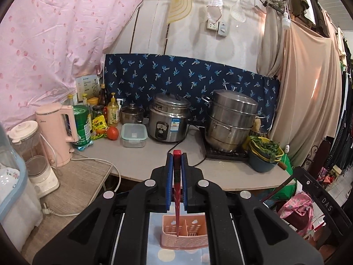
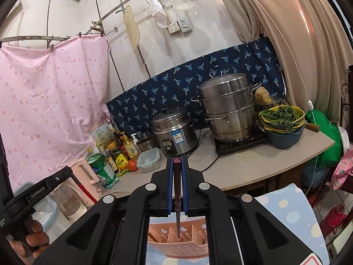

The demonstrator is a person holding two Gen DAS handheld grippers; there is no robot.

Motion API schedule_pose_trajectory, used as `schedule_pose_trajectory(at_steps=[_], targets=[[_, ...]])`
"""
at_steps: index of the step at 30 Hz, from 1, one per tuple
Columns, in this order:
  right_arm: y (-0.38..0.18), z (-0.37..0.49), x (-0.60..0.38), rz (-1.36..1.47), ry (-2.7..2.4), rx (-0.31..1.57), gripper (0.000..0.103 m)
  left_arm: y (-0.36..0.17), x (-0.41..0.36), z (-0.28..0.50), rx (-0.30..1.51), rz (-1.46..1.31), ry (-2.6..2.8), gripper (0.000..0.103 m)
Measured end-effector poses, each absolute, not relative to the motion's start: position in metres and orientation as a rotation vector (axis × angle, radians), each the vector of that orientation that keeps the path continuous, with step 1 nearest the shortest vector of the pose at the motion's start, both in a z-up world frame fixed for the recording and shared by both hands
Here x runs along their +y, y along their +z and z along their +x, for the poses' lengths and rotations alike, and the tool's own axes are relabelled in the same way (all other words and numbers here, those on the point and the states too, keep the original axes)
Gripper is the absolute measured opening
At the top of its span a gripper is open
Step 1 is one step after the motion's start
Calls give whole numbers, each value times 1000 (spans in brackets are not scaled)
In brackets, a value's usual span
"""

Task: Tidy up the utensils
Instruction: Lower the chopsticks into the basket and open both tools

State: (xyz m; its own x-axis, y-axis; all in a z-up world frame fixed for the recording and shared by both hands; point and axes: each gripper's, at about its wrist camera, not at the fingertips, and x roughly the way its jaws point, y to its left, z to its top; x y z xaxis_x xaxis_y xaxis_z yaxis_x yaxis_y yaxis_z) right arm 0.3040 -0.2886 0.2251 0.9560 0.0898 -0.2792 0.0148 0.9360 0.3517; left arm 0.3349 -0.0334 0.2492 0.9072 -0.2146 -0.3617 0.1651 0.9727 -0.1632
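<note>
- The left tool is clenched on a red chopstick, held upright with its tip hanging at 6 o'clock, in or just above the pink utensil caddy; which, I cannot tell
- The right tool is clenched on a dark chopstick, its point over a middle compartment of the same caddy
- Risk: both sticks are slim and pinched only by narrow blue pads; a slight tilt on letting go could send a tip onto a divider or the rim, and the stick would topple out onto the dotted blue cloth
- Risk: the caddy looks light and perforated, so a sideways nudge from either tool may tip or slide it
- The two tools work close together at 6 o'clock and could knock each other
- The chopsticks look rigid, tapered and glossy, likely slippery in the grip
</note>
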Motion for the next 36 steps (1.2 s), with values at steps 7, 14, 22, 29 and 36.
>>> schedule_pose_trajectory(at_steps=[7,14,22,29,36], targets=[[173,340,-281,335,28,408,7,203,-33,373,487,-132,-188,7],[140,351,-282,341,25,480,8,173,-34,383,546,-132,-192,7],[141,340,-279,313,20,479,20,172,-33,373,538,-132,-186,29],[149,309,-277,315,35,484,26,177,-37,346,544,-85,-179,38],[141,259,-265,278,40,534,38,169,-36,300,569,-49,-160,57]])
